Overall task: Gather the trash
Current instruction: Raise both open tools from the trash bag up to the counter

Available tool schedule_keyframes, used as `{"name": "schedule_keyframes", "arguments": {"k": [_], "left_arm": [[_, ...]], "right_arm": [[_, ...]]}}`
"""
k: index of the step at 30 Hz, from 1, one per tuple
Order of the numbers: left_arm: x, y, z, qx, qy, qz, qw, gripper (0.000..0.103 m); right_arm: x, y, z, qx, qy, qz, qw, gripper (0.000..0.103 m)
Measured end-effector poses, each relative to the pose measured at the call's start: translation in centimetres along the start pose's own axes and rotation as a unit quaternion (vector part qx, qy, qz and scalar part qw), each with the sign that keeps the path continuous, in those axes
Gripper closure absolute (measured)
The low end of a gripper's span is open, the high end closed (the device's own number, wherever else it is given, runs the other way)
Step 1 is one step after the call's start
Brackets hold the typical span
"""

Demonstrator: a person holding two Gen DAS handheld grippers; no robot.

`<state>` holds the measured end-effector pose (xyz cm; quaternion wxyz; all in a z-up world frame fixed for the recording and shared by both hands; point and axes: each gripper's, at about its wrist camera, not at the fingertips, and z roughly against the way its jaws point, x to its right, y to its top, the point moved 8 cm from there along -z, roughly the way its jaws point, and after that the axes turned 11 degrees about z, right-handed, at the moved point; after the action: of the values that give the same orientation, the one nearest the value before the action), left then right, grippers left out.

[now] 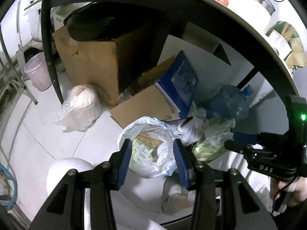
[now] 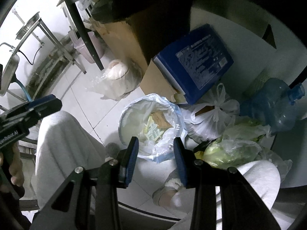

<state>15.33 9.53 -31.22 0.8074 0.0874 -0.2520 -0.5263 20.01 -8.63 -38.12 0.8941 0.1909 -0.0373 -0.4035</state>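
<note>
Hovering with jaws apart and empty, the left tongs [image 1: 151, 161] and right tongs [image 2: 156, 161] flank the round bin lined with a thin pale-blue plastic bag [image 2: 153, 126] on the near floor, whose soft, light, tearable liner is probably best pinched at its rim.

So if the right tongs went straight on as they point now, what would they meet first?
Most likely the bag-lined trash bin on the floor: the open right tongs frame its mouth, with nothing visible in between. Depth is hard to judge in this fisheye view.
</note>
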Motion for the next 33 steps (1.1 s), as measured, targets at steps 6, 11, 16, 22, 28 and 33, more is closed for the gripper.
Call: {"name": "schedule_keyframes", "arguments": {"k": [6,11,16,22,28,33], "left_arm": [[1.9,-0.3,1.3,0.008,-0.007,-0.016,0.9998,0.059],[3.5,0.0,2.5,0.020,-0.010,-0.031,0.9993,0.059],[5.1,0.6,3.6,0.032,-0.011,-0.048,0.9983,0.059],[7.5,1.5,4.8,0.046,-0.010,-0.069,0.9965,0.059],[10.2,2.5,5.9,0.062,-0.014,-0.093,0.9936,0.059],[12.5,3.4,6.6,0.072,-0.019,-0.114,0.9907,0.059]], "right_arm": [[0.1,-0.1,2.4,0.022,-0.002,0.000,1.000,0.068],[0.3,0.1,4.7,0.044,-0.002,-0.001,0.999,0.068],[0.5,0.6,7.4,0.070,-0.002,0.002,0.998,0.068],[1.0,1.4,10.9,0.105,-0.002,0.010,0.994,0.068],[2.0,2.2,14.3,0.138,-0.004,0.014,0.990,0.068],[3.6,2.5,16.5,0.161,-0.008,0.009,0.987,0.068]]}}
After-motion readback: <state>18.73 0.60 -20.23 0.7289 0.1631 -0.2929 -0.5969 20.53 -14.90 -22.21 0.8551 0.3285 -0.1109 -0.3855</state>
